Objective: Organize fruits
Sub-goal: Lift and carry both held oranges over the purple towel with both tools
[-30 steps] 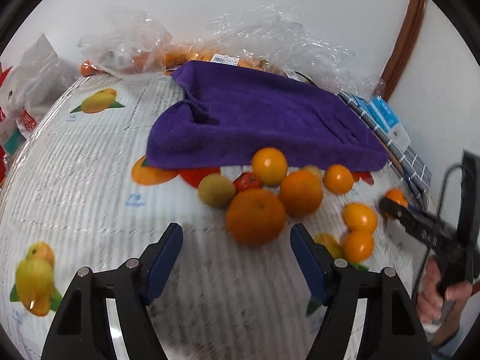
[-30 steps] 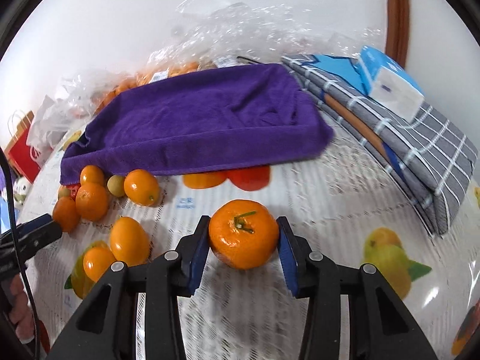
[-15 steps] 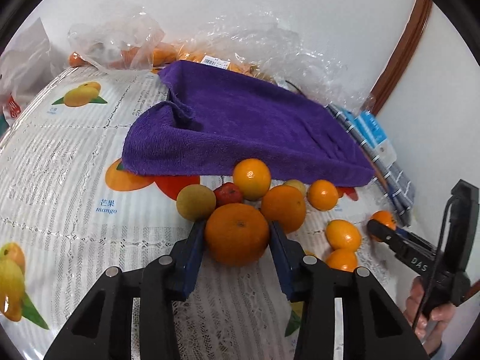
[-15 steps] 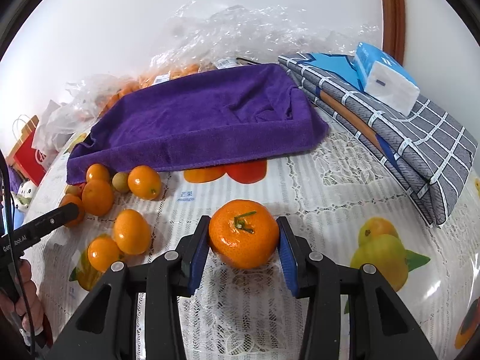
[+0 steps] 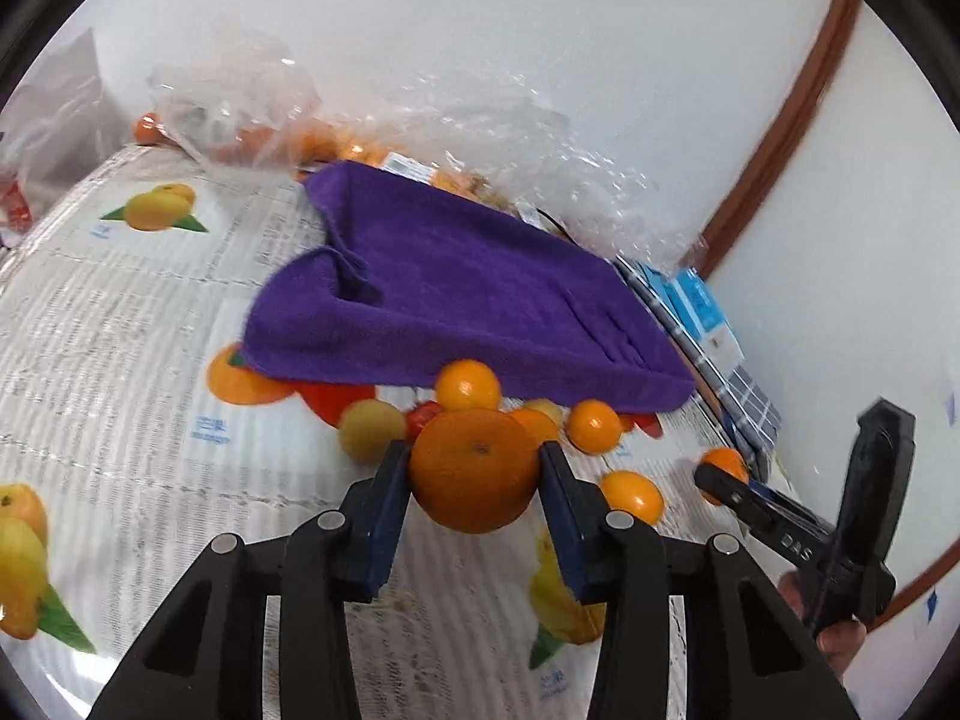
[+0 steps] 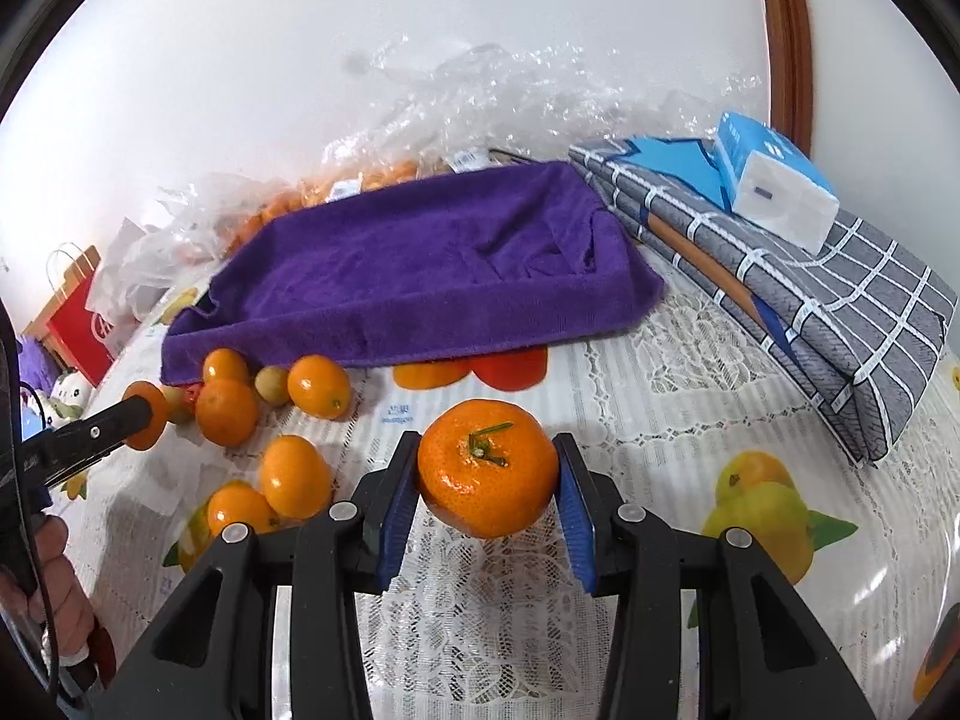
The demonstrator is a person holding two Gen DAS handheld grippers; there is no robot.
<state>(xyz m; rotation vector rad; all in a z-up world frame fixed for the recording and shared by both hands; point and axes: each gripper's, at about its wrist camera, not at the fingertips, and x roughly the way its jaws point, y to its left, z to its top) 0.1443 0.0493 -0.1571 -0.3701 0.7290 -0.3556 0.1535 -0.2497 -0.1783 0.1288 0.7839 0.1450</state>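
Going by how things lie, the sorting is barely begun. 2 big oranges are clamped, 1 in each gripper, and nothing has been set in a tidy place that I can see. The rest of the fruit sits loose on the lace tablecloth (image 6: 690,396).

Left gripper (image 5: 474,474): its jaws have just been closing and now press on both sides of the large orange (image 5: 474,471), at a narrow-to-middling gap set by the fruit's width. The orange looks raised a little off the cloth, though blur makes that unsure. Just beyond its fingertips lie a yellow-green fruit (image 5: 371,431), a small red fruit (image 5: 425,415) and a small orange (image 5: 467,385). Further ahead is the purple towel (image 5: 468,294), with clear plastic bags (image 5: 510,138) of more fruit behind it. To its right sit 2 more small oranges (image 5: 594,426) (image 5: 631,497).

Right gripper (image 6: 487,480): its blue pads are closed at a similar gap on the stemmed mandarin (image 6: 487,468), green stalk facing the camera. To its left lies the loose cluster of small oranges (image 6: 294,476), and further left the other gripper shows with its fruit. Ahead is the same towel (image 6: 420,276); to its right is the folded grey checked cloth (image 6: 810,300) with a tissue pack (image 6: 774,186) on top.

Left to do, I judge: place both held fruits, then gather the scattered ones.
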